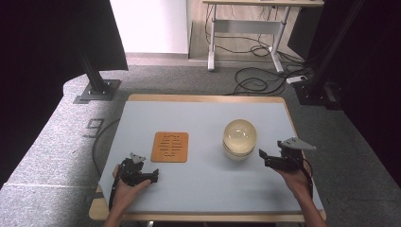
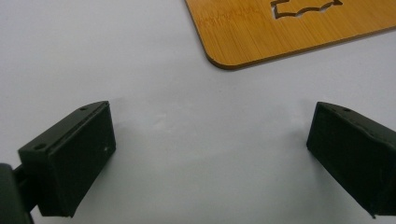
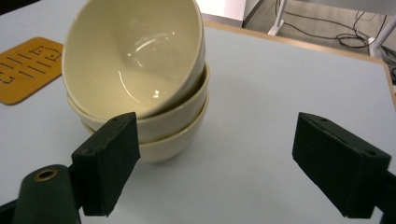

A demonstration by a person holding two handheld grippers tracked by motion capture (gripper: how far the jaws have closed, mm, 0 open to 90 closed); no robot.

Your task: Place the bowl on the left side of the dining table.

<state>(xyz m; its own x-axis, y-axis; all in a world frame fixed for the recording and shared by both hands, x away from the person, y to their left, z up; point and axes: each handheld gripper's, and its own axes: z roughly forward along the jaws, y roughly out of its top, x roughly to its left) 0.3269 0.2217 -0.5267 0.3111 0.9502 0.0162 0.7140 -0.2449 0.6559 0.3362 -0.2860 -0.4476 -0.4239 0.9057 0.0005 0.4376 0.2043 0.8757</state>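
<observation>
My right gripper (image 3: pixel 217 163) gapes wide, holding nothing, just short of the stacked bowls (image 3: pixel 140 79) on the desk (image 1: pixel 203 179). The top bowl sits tilted, so a clumsy nudge could slide it off. My left gripper (image 2: pixel 210 154) hangs open and empty near the wooden coaster (image 2: pixel 289 28).

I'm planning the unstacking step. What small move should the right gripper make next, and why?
Probably ease the right gripper forward to straddle the top bowl's tilted rim. Its jaws stand open and empty, just short of the bowl stack, with nothing between.
</observation>
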